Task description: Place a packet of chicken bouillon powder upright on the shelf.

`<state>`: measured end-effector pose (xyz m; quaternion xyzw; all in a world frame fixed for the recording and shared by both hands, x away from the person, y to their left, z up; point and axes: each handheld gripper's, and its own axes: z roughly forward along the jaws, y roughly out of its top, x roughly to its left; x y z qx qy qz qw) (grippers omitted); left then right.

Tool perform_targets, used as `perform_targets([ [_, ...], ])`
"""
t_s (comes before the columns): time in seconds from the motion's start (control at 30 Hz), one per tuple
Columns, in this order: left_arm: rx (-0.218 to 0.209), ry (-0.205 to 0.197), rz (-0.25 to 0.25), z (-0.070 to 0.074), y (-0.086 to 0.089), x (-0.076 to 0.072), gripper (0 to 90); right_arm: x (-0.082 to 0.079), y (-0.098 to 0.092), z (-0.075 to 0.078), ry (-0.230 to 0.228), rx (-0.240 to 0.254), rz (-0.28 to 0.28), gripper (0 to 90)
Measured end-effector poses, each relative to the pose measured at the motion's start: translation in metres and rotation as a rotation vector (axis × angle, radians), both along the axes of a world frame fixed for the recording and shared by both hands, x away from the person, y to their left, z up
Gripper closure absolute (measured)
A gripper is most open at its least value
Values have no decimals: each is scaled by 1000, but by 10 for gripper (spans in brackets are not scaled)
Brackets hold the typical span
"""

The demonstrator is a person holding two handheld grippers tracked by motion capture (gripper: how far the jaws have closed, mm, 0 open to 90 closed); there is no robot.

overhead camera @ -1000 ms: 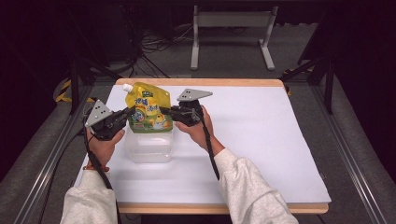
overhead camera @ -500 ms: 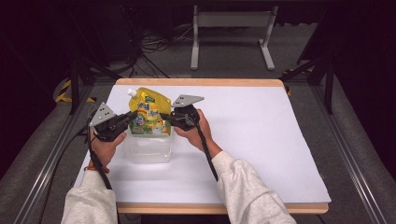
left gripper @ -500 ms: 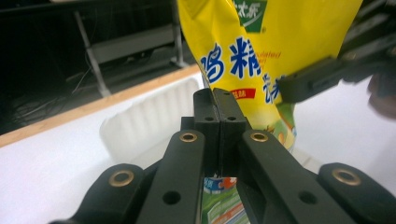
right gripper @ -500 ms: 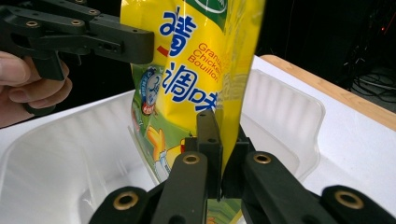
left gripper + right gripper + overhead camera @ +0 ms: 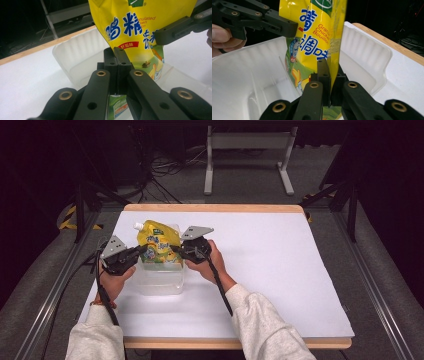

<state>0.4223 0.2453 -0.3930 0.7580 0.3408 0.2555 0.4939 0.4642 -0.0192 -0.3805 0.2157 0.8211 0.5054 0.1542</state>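
Observation:
A yellow chicken bouillon pouch (image 5: 157,244) with a white spout stands upright, its bottom inside a clear plastic tub (image 5: 160,281). My left gripper (image 5: 141,250) is shut on the pouch's left edge. My right gripper (image 5: 175,249) is shut on its right edge. In the left gripper view the closed jaws (image 5: 117,54) pinch the pouch (image 5: 140,22) above the tub (image 5: 75,50), with the other gripper (image 5: 175,31) on the far side. In the right gripper view the jaws (image 5: 327,64) clamp the pouch's side seam (image 5: 317,30) over the tub (image 5: 367,47).
The tub sits on a white sheet (image 5: 280,270) that covers a wooden table (image 5: 215,208). A grey metal stand (image 5: 247,155) and cables lie on the floor behind. Metal rails (image 5: 55,285) run along both sides of the table.
Both hands have come down a little with the pouch between them, so its bottom sits lower in the tub. Both grips stay closed.

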Motion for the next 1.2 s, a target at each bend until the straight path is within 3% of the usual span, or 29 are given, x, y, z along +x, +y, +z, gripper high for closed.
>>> perform_targets([
  [0.33,39,-9,33,3,-2,-6,872,-1,-1,0,-3,-4,-9,824],
  [0.6,42,-30,49,9,-2,-12,789,-3,-3,4,-19,-4,-20,766],
  [1.2,-6,-62,86,25,2,-31,543,-8,-9,15,-61,-27,-46,671],
])
